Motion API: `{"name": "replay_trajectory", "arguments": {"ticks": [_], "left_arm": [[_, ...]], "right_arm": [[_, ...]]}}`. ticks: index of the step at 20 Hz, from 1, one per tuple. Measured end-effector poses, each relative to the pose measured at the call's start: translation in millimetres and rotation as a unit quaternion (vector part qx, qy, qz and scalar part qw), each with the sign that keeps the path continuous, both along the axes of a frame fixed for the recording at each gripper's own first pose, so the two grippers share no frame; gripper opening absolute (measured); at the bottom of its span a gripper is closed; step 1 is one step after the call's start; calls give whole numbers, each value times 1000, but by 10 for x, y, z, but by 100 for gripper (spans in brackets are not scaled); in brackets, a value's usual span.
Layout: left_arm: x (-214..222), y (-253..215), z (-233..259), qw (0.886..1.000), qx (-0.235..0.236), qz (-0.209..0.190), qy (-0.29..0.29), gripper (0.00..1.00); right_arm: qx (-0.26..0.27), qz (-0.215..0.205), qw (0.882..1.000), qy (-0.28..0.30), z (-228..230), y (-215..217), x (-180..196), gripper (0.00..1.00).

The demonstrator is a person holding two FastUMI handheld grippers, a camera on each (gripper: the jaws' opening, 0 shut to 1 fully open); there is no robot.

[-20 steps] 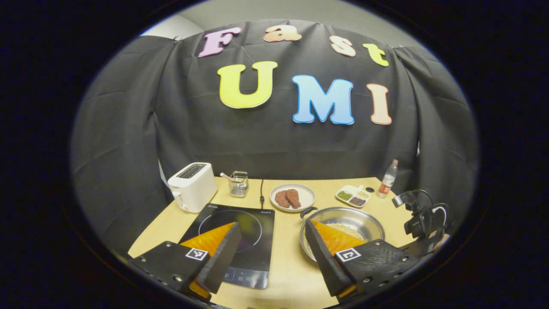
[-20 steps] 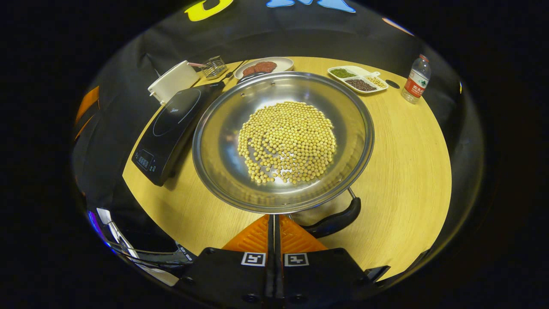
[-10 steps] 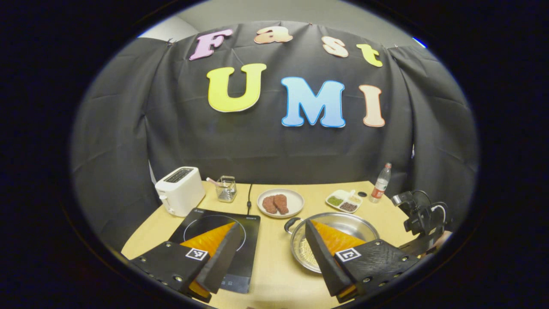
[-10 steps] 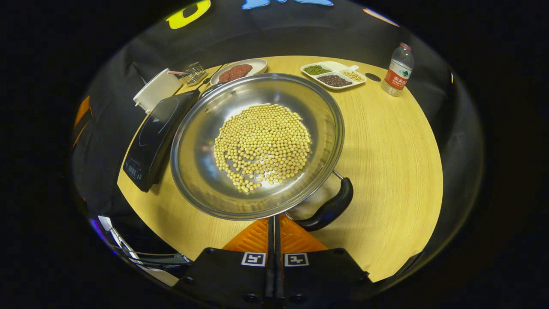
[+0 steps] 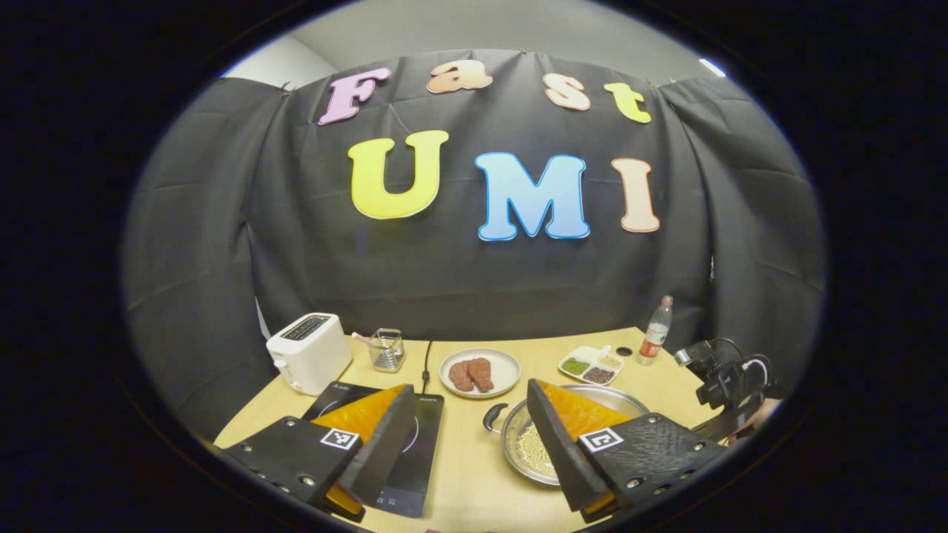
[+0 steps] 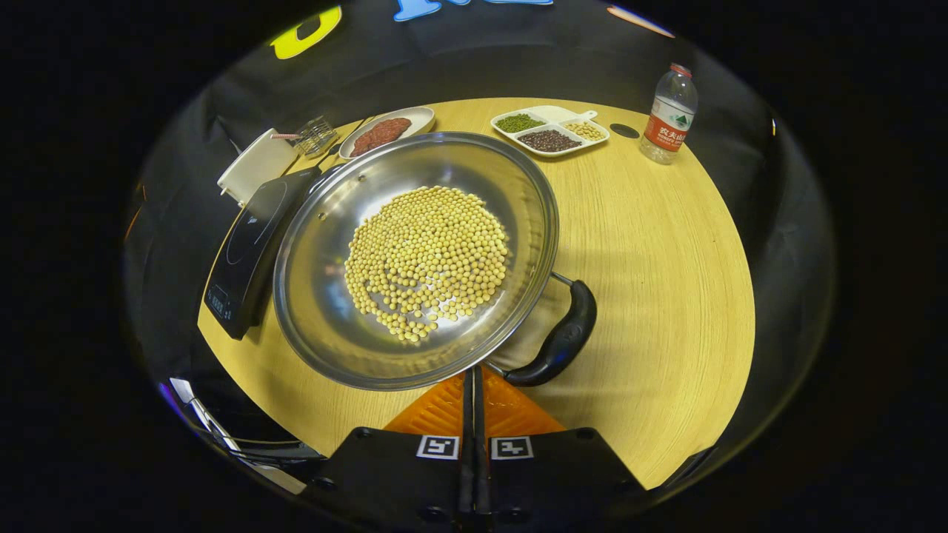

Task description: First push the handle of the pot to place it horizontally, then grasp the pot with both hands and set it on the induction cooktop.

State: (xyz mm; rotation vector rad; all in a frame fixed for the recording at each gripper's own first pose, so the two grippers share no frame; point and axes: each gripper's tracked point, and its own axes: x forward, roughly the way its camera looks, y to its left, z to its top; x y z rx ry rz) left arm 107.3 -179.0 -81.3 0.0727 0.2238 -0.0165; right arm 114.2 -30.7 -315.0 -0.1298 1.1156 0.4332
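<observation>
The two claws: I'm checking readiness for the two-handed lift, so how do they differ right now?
The left claw stands wide open, its fingers spread apart above the table; the right claw is shut, fingers pressed together with nothing between them. The left claw sits back from the pot, while the right claw's tips lie at the pot's near rim beside the black handle. Neither grips the pot.

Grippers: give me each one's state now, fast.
Left hand-held gripper: open, holding nothing.
Right hand-held gripper: closed, empty, tips by the pot rim.
</observation>
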Motion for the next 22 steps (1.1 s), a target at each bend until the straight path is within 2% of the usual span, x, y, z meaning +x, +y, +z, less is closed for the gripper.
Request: {"name": "replay_trajectory", "arguments": {"ticks": [3, 5, 13, 14, 15, 17, 18, 19, 22], "left_arm": [[-11, -61, 12, 1000, 6, 2, 1, 92], [-34, -105, 7, 1000, 3, 4, 3, 87], [-109, -295, 8, 1000, 2, 18, 7, 88], [-112, -319, -7, 1000, 2, 20, 10, 92], [-115, -325, -17, 1000, 5, 23, 12, 88], [-120, -331, -60, 999, 6, 33, 17, 87], [-139, -341, -72, 999, 4, 37, 18, 92], [-142, -346, -74, 999, 2, 43, 20, 87], [-156, -365, -127, 998, 5, 56, 28, 88]], "right_arm": [[-3, -5, 1000, -2, -8, -78, 101, 0], [-4, -11, 1000, -5, -7, -135, 190, 2], [13, -43, 999, -9, 10, -295, 486, 2], [14, -48, 999, -8, 17, -306, 517, 2], [15, -55, 998, -8, 20, -322, 550, 2], [19, -60, 998, -11, 24, -311, 606, 2], [23, -62, 998, -10, 35, -308, 632, 2], [28, -66, 997, -11, 39, -311, 665, 2], [50, -81, 995, -6, 53, -299, 725, 2]]}}
